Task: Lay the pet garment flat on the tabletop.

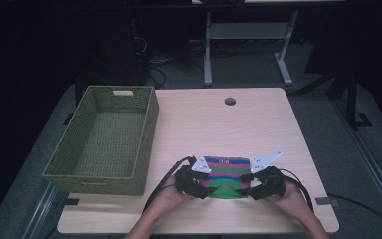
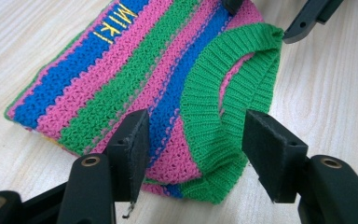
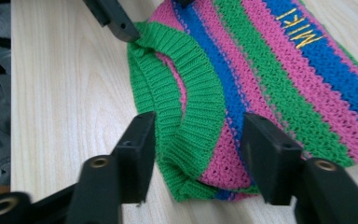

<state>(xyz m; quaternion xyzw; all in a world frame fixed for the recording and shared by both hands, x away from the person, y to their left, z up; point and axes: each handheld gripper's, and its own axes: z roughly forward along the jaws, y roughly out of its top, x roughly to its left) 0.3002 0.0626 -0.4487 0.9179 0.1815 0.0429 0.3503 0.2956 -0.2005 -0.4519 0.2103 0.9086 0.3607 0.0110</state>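
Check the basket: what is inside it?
Nothing shows inside the basket: its woven floor lies bare. The strip just behind its near wall is hidden. The sweater lies on the table beside it, between the left gripper and right gripper.

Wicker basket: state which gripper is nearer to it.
Left. The left gripper is at the striped knit garment's left end, just right of the green wicker basket. The right gripper is at the garment's far end.

Probably a lab or office — pale desk [image 1: 258, 124] with cable hole [image 1: 230, 101], floor cables [image 1: 154, 67], dark surroundings
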